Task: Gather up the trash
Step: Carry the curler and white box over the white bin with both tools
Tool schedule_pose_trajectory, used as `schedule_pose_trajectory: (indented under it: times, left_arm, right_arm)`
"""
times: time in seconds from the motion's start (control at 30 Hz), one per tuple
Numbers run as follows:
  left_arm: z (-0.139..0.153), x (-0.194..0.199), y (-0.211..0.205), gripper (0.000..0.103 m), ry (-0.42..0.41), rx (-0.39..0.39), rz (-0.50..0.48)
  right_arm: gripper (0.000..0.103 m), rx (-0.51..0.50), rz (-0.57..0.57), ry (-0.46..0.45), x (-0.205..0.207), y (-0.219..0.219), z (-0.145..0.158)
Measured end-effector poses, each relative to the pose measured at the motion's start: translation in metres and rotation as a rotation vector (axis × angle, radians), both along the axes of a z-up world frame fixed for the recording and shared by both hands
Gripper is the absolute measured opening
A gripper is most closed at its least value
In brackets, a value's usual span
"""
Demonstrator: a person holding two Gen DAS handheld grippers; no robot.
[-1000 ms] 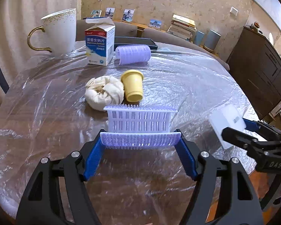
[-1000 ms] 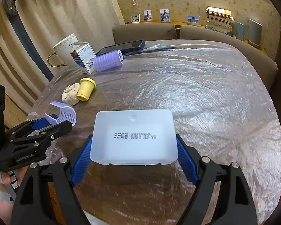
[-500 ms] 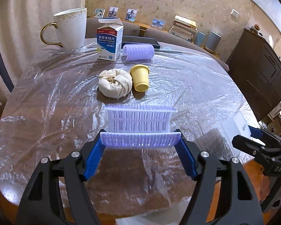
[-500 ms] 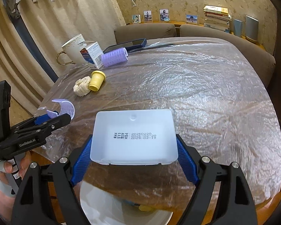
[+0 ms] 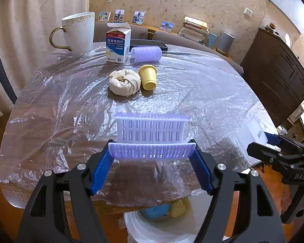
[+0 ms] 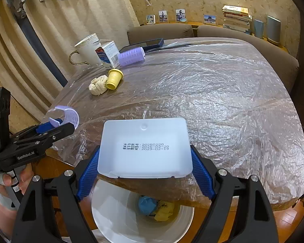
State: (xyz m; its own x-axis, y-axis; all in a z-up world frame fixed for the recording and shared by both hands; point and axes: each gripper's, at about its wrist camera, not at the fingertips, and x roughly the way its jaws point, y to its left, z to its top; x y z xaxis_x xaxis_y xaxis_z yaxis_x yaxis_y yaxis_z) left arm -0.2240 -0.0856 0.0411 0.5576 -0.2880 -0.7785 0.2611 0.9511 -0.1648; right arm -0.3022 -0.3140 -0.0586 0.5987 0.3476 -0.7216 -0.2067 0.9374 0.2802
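- Worktop (image 6: 223,93): round, under crinkled clear plastic film. I have both grippers back at its near edge, over the floor.
- Trash bin (image 6: 115,212): white, on the floor just under the worktop's near edge, right below my right gripper. A blue wad and a yellow wad already sit in it.
- White plastic box (image 6: 145,147): flat, with a printed date code. Held across its width by the right gripper (image 6: 145,172), fingers pinching both sides, part over the worktop's edge and part over the bin.
- Purple curler half (image 5: 152,135): slotted, open shell. Left gripper (image 5: 152,170) has its fingers clamped on the two ends, above the worktop's near edge with the bin rim showing below.
- Still on the worktop, far-left side: mug (image 5: 79,33), medicine carton (image 5: 117,44), whole purple roller (image 5: 146,54), phone (image 5: 150,44), then closer in a crumpled tissue ball (image 5: 124,82) touching a yellow cup (image 5: 148,76).
- Step, my read: carry-to-bin done for both loads, drop not yet made.
- Next: spread the right fingers first, the box looks nearly centred over the bin. Nudge the left gripper a bit further off the worktop's edge before letting go, or the curler half may land on the film.
- After that: the tissue ball and yellow cup look like the next trash. They are touching, so pick them one at a time.
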Motion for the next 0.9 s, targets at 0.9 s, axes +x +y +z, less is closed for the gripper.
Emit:
schedule_pose_trajectory:
  times: [0.9]
  left_arm:
    - [-0.010, -0.057, -0.014, 0.073, 0.043, 0.033, -0.132]
  right_arm:
    - [0.081, -0.026, 0.056, 0.066, -0.044, 0.007, -0.018]
